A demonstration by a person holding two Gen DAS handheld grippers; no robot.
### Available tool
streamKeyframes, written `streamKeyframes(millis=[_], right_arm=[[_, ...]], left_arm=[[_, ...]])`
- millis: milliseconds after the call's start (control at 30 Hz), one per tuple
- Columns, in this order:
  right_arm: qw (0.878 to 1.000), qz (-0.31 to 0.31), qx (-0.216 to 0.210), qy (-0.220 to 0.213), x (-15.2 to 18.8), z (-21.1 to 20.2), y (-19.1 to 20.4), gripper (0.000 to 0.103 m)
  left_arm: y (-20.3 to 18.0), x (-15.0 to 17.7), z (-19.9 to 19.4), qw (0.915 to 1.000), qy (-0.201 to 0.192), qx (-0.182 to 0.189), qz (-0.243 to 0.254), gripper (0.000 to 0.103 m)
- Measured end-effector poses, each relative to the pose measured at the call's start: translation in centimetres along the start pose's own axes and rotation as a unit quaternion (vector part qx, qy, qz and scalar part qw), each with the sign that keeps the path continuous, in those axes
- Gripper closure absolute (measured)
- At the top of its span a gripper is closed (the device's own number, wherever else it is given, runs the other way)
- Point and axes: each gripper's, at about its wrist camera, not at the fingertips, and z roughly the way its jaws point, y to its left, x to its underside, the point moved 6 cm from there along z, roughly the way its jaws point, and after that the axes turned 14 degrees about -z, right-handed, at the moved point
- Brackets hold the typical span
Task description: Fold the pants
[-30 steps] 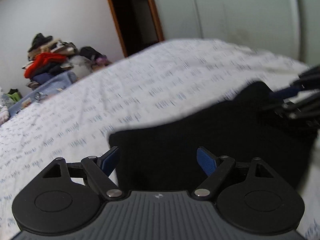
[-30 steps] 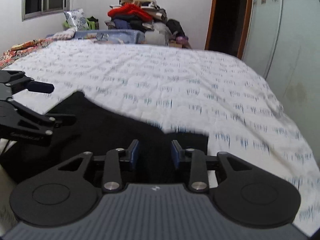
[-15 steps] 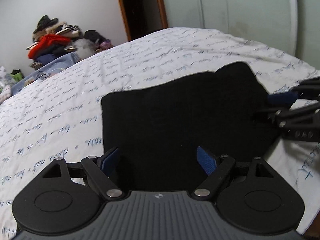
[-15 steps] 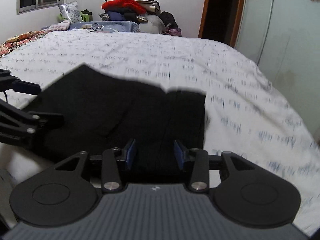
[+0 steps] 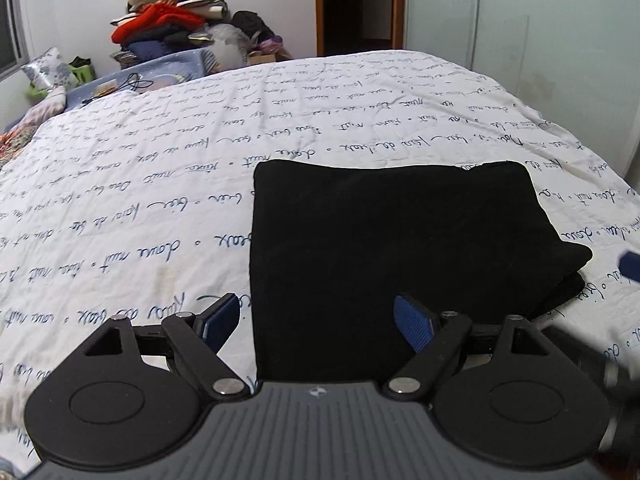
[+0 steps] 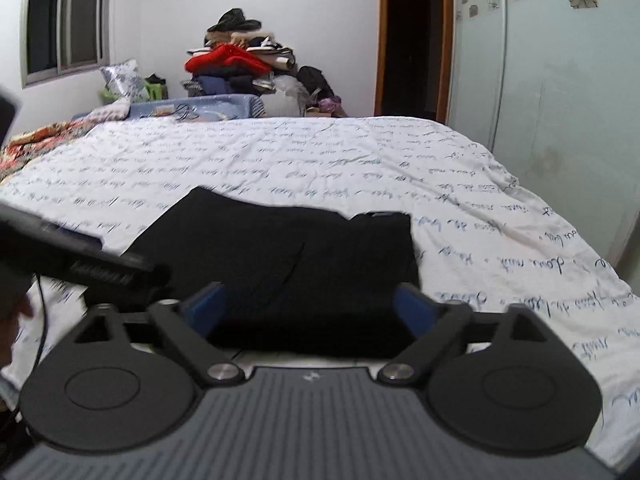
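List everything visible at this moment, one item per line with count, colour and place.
pants: one, black, folded flat on the near part of the bed.
bedspread: one, white with blue script, covering the bed.
clothes pile: one heap, red and dark items, beyond the bed's far end.
pillow: one, patterned, below the window.
window: one, left wall.
doorway: one, dark, brown frame.
left gripper: black, blue pads, jaws open, empty.
right gripper: black, blue pads, jaws opening, nothing pinched between them.
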Motion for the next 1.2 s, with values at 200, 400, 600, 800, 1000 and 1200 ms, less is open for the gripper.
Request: streamKeyframes(millis=[200,400,600,800,1000,1200], right_arm=[[1.0,-0.01,0.005,0.009,0.1,-1.5,2.3,0.0],[1.0,0.004,0.017,0.019,0.1,-1.7,2.0,0.0],[0.999,0.001,0.02,0.027,0.4,-1.7,1.7,0.0],[0.999,-0.001,0.019,0.031,0.6,-1.6,1.7,0.0],[0.999,-0.014,0.019,0.033,0.6,-1.5,2.0,0.0],[0.999,-0.019,0.021,0.035,0.7,-1.4,2.0,0.0]], left_arm=[[0.1,-0.1,-0.9,0.9999,0.0,-0.013,-0.002,0.019],[0.5,-0.1,-1.5,0.9998,0.0,-0.019,-0.007,0.019],[0.7,-0.1,-1.6,0.9996,0.001,-0.025,-0.01,0.019],[0.7,0.1,-1.5,0.9996,0.006,-0.025,-0.01,0.019],[0.9,0.1,-1.4,0.9996,0.006,-0.024,-0.015,0.019],[1.1,0.0,-1.5,0.9995,0.004,-0.025,-0.021,0.019]])
